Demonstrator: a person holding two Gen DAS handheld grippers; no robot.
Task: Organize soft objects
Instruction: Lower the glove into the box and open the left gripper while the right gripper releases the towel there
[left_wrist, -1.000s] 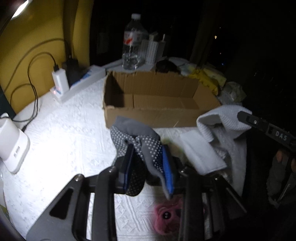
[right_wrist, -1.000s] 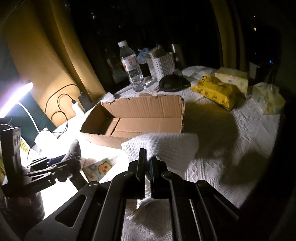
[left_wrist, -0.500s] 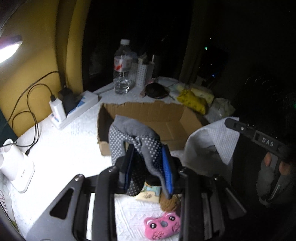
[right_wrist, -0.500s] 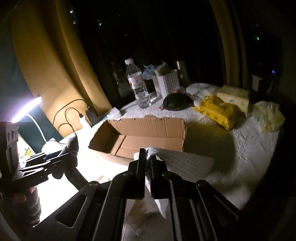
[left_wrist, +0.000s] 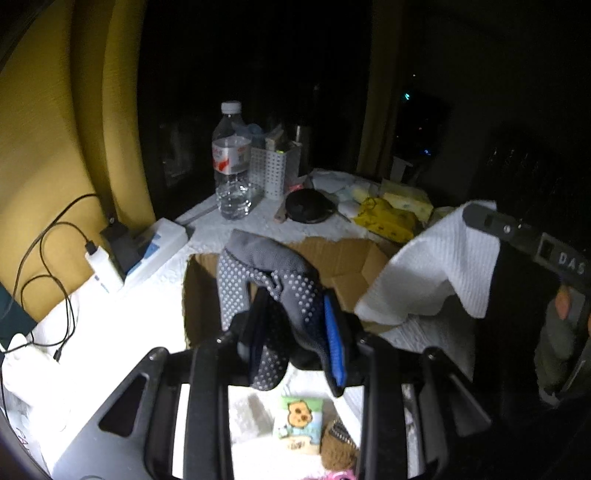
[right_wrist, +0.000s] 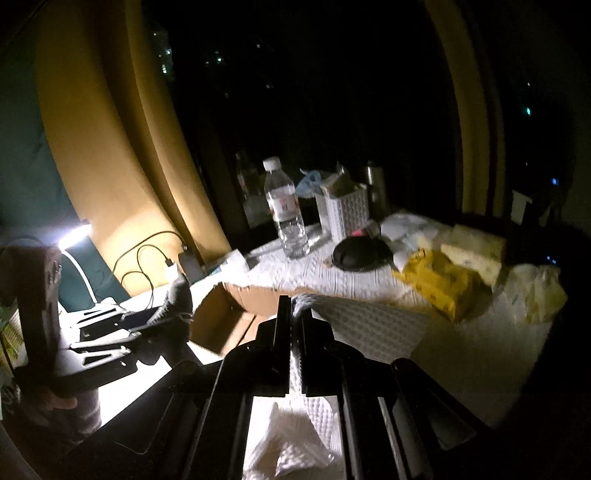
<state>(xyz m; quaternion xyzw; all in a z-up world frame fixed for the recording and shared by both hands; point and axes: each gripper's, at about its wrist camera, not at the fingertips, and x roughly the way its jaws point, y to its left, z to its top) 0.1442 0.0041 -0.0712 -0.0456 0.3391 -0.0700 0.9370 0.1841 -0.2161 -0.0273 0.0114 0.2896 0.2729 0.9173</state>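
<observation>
Nearest, the left gripper (left_wrist: 297, 332) is clamped on a grey sock (left_wrist: 269, 273) studded with pale grip dots; the sock bunches between the blue-padded fingers (left_wrist: 334, 343), its cuff flopping up and forward and its toe hanging below the jaws. Under it on the table (left_wrist: 122, 332) lie a small green pack (left_wrist: 301, 421) printed with a cartoon animal and, beside that, a brown knitted piece (left_wrist: 338, 443). The right gripper (right_wrist: 294, 325) is pinched tight on a white waffle-weave towel (right_wrist: 365, 325), which drapes in folds down from its closed jaws; in the left view the towel (left_wrist: 432, 269) hangs in the air over the right side of the box. Just beyond both sits an open cardboard box (left_wrist: 347, 266), flaps up, with sock and towel held above its near edge. Farther back stand a water bottle (left_wrist: 231, 162), a white perforated caddy (left_wrist: 273, 171), a black round case (left_wrist: 308, 206) and a yellow pack (left_wrist: 384, 218). A power strip (left_wrist: 155, 245) with plugged cables lies at left. White textured cloth covers the table; yellow curtains frame a dark window, and a bright lamp (right_wrist: 74, 236) glares at left.
</observation>
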